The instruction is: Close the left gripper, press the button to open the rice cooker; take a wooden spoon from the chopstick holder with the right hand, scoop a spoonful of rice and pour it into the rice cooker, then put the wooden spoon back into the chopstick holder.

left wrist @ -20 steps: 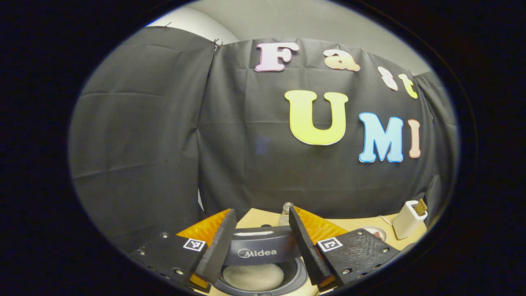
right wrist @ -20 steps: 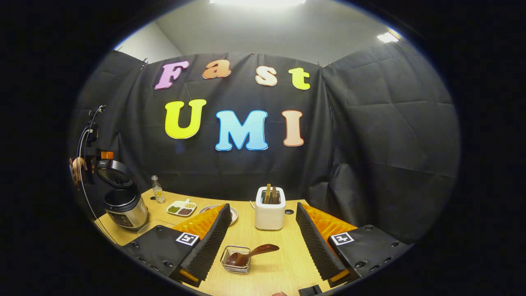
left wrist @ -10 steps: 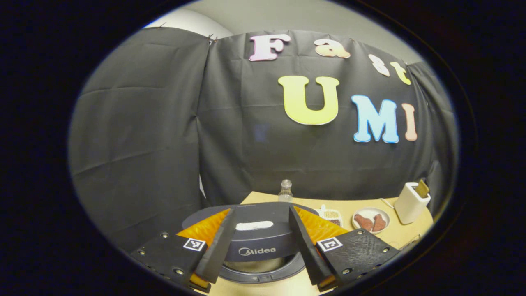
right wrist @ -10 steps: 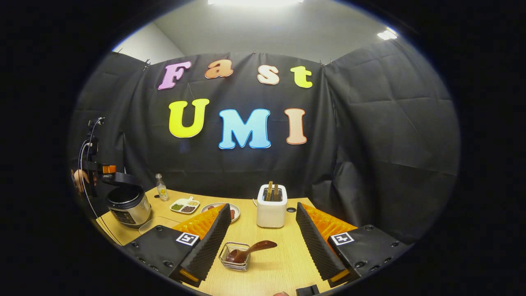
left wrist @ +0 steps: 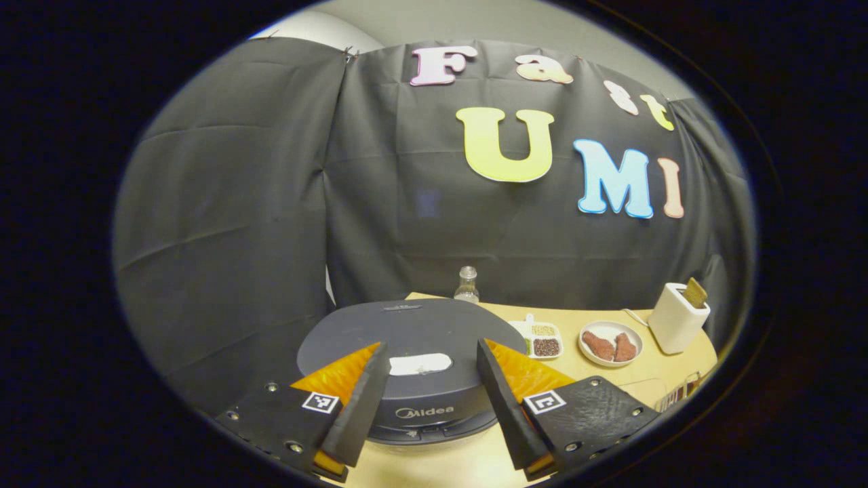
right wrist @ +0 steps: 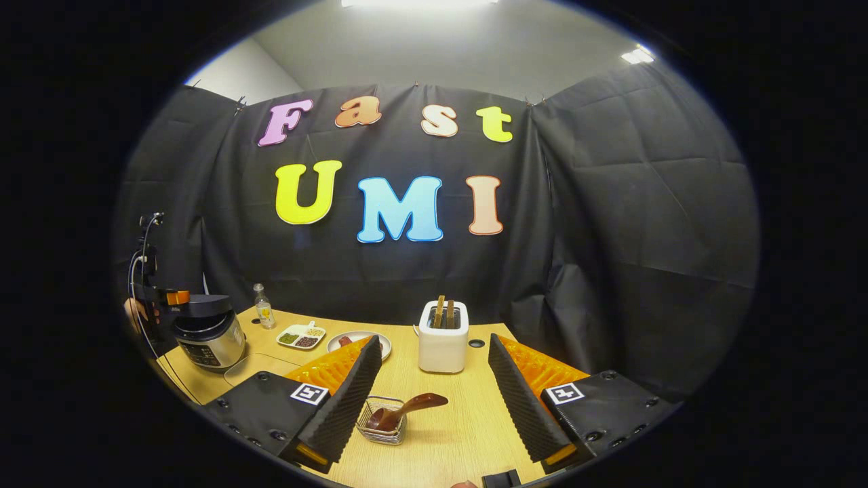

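The dark grey rice cooker [left wrist: 407, 332] sits with its lid down at the table's left end. My left gripper [left wrist: 431, 346] is open right over the lid, one finger on each side of the pale strip on top. In the right gripper view the rice cooker [right wrist: 207, 332] stands far left, with the left gripper [right wrist: 163, 298] and a hand [right wrist: 134, 312] behind it. The wooden spoon [right wrist: 407, 409] lies bowl-down in the small wire chopstick holder [right wrist: 383, 428], handle pointing right. My right gripper [right wrist: 434, 339] is open and holds nothing, a little short of the holder.
A white toaster [right wrist: 442, 335] stands mid-table behind the holder. A plate [left wrist: 610, 344] with brown pieces, a divided dish [left wrist: 540, 339] of grains and a small bottle [left wrist: 466, 285] sit between cooker and toaster. The wooden table [right wrist: 461, 434] ends at the black cloth wall.
The cooker's lid has swung down from open, with rice showing inside, to shut. The left gripper went down with it. The right gripper has barely moved.
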